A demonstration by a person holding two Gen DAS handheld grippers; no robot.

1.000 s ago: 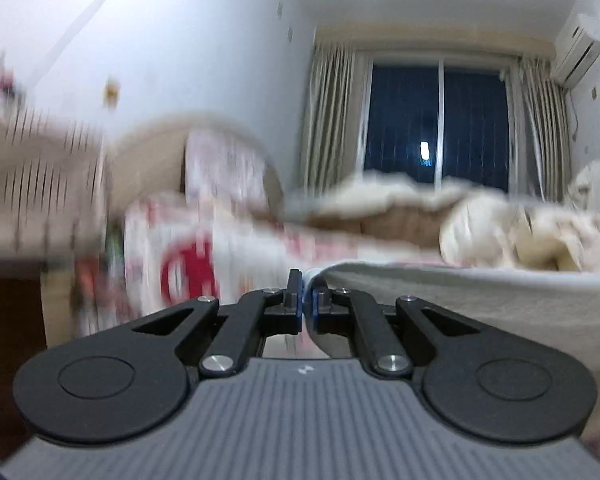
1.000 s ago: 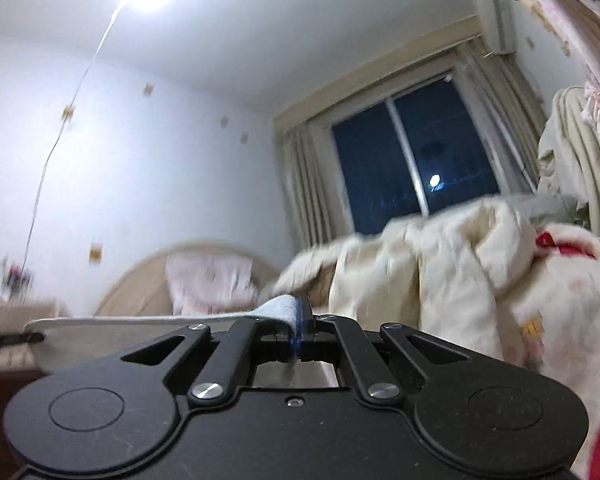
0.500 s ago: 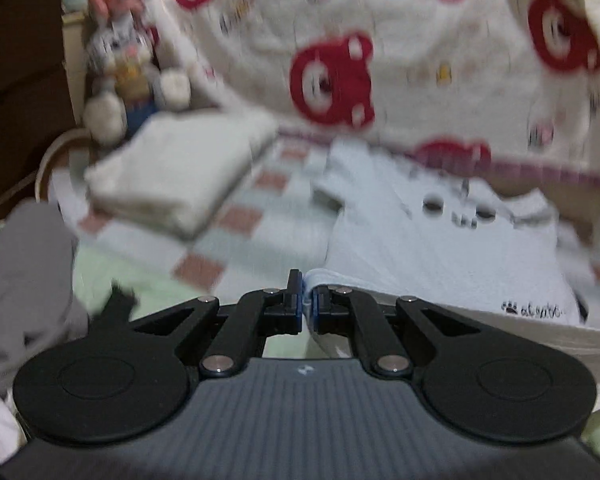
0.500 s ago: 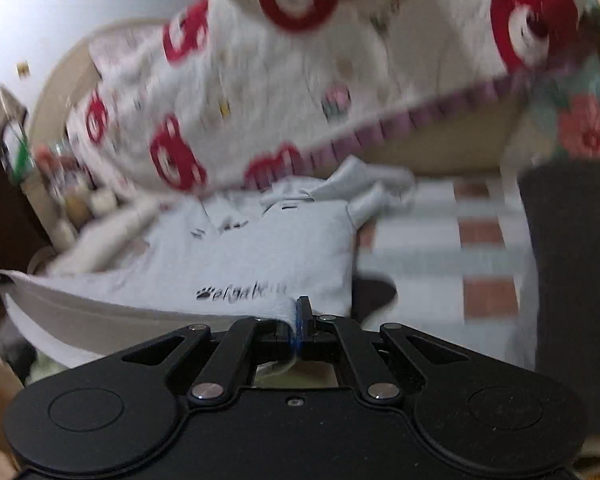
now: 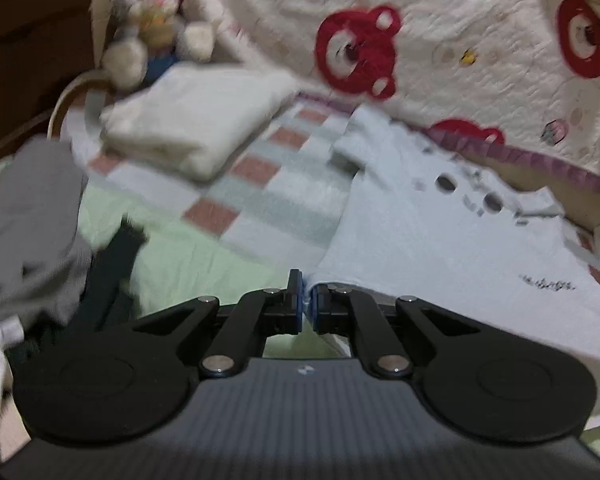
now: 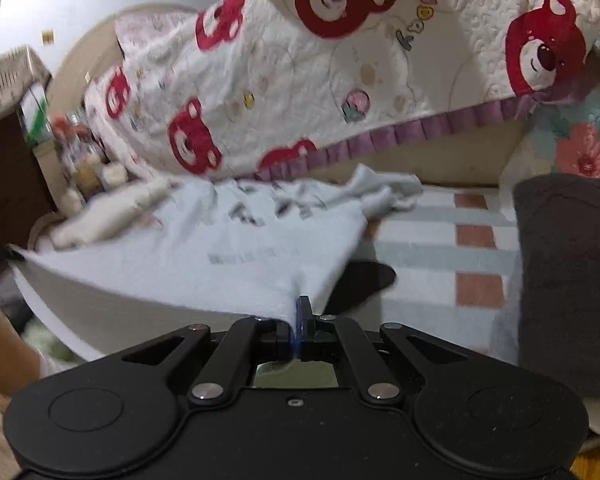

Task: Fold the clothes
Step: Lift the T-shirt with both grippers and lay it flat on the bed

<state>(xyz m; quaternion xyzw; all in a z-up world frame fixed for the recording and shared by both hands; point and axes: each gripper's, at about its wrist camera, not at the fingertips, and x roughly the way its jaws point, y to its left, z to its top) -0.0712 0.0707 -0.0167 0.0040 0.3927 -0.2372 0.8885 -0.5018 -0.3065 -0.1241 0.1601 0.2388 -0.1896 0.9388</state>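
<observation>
A pale blue T-shirt with dark print (image 5: 452, 236) lies spread on the checked bed sheet; it also shows in the right wrist view (image 6: 236, 248). My left gripper (image 5: 307, 304) is shut on the shirt's near left hem corner. My right gripper (image 6: 298, 334) is shut on the near right hem corner. The hem hangs stretched between the two grippers, lifted a little off the bed. The shirt's far end with the sleeves rests crumpled against the quilt.
A white quilt with red bears (image 6: 340, 80) is piled behind the shirt. A folded cream garment (image 5: 196, 120) and a plush toy (image 5: 152, 36) lie at far left. Grey clothes (image 5: 24, 216) lie at left, a dark garment (image 6: 568, 272) at right.
Both grippers have swung down from facing the window and ceiling to facing the bed, still holding the shirt. The shirt's body has been laid out onto the sheet.
</observation>
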